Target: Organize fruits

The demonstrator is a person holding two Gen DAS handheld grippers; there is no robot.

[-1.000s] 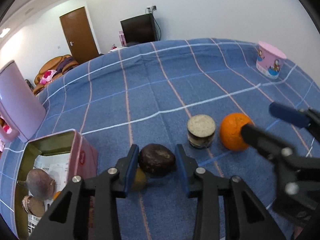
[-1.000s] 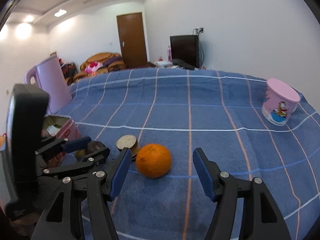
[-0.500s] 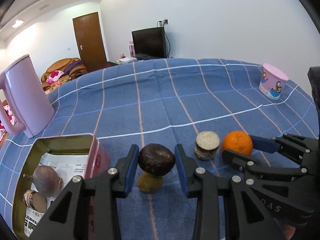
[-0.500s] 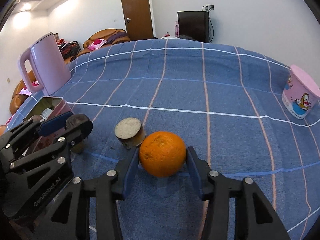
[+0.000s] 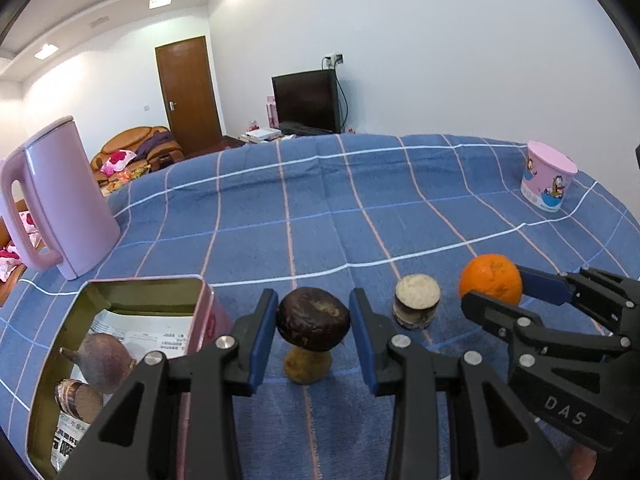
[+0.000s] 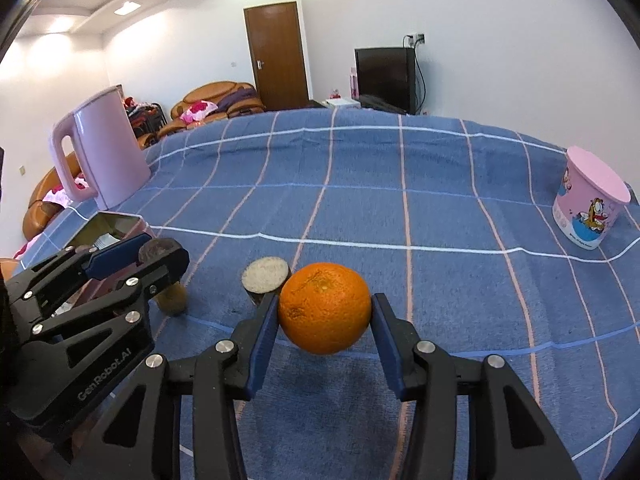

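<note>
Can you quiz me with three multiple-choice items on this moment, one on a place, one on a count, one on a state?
1. Where does the pink kettle stand?
A. beyond the open tin
B. beside the pink cup
C. inside the tin

2. How many items lie in the tin?
A. none
B. two
C. five

3. What does the right gripper do?
A. hangs open over bare cloth
B. clamps the orange
C. clamps the kettle

Answers: 1 A, the kettle rises just past the tin's far rim. 2 B, a round purplish fruit and a brown cut piece show inside. 3 B, both pads press the orange's sides, clear of the cloth.
</note>
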